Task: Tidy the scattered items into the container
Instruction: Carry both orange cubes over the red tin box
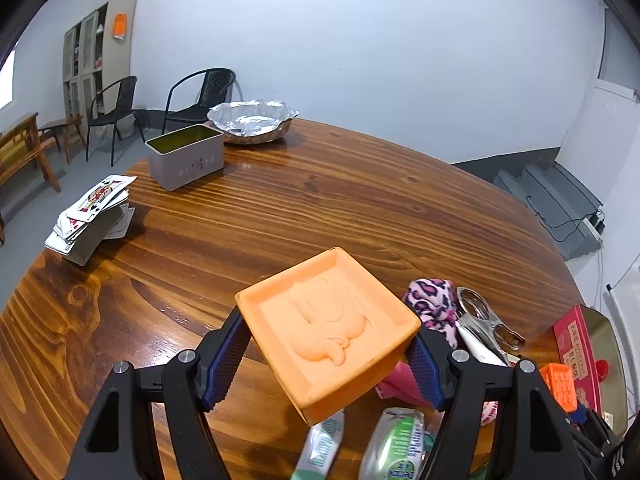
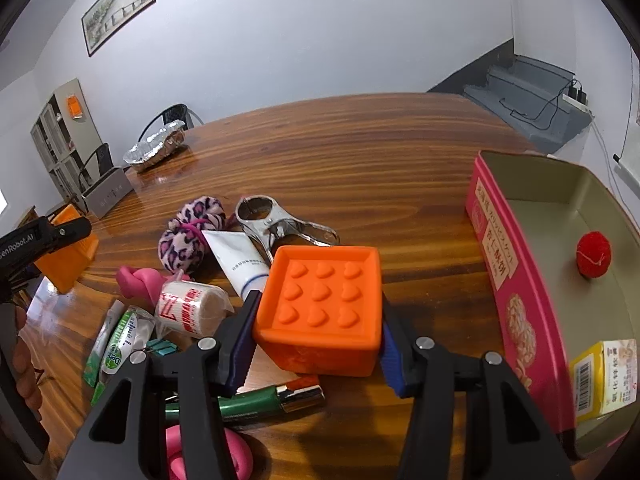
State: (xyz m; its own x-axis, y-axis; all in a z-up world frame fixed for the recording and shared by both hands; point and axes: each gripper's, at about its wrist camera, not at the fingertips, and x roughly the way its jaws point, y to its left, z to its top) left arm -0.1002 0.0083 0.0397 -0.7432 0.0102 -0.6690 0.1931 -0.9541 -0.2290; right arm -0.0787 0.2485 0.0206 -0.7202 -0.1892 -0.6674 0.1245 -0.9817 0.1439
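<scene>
My left gripper (image 1: 330, 354) is shut on a pale orange square mould (image 1: 326, 328) with a duck relief, held above the table. My right gripper (image 2: 318, 346) is shut on a bright orange square mould (image 2: 322, 306) with heart bumps, held just left of the pink tin container (image 2: 516, 280). The tin holds a red pompom (image 2: 593, 254) and a yellow box (image 2: 604, 376). Scattered on the table lie a leopard-print scrunchie (image 2: 188, 232), a metal tool (image 2: 276, 222), a white tube (image 2: 240, 262), a pink twisted item (image 2: 140, 280), a toothpick pack (image 2: 192, 308) and a green lighter (image 2: 256, 400).
A grey open tin (image 1: 186, 158) and a foil-lined dish (image 1: 252, 120) stand at the table's far side. A pile of playing cards (image 1: 92, 212) sits near the left edge. Sanitiser sachets (image 1: 394, 444) lie below the left gripper. Chairs stand beyond the table.
</scene>
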